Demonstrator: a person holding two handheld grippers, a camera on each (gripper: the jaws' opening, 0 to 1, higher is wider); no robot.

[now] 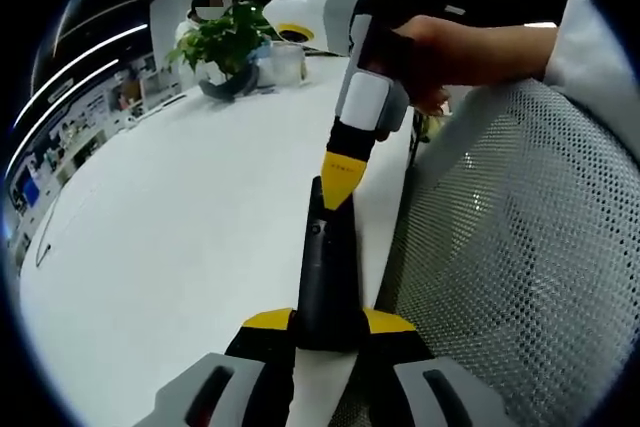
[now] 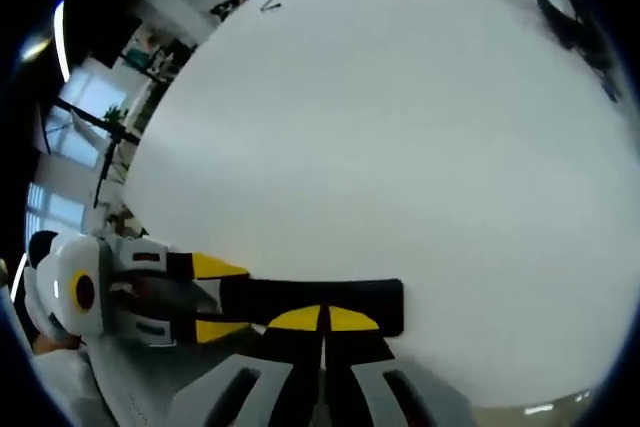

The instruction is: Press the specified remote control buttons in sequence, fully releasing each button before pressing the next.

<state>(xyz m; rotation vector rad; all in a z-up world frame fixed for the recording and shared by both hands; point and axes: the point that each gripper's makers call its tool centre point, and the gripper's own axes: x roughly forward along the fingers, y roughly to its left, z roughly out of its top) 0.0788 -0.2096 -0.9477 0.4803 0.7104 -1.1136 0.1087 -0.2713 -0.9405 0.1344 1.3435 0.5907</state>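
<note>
The left gripper (image 1: 328, 332) has its yellow-tipped fingers (image 1: 268, 321) clamped on the near end of the remote (image 1: 327, 277). The right gripper (image 1: 338, 179), held by a hand (image 1: 425, 52), has its fingers pressed together, tip down on the remote's far end.

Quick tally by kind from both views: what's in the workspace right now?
Remote control: 1
Grippers: 2, the left gripper and the right gripper
White table: 1
Potted plant: 1
Mesh chair: 1
Total: 6
</note>
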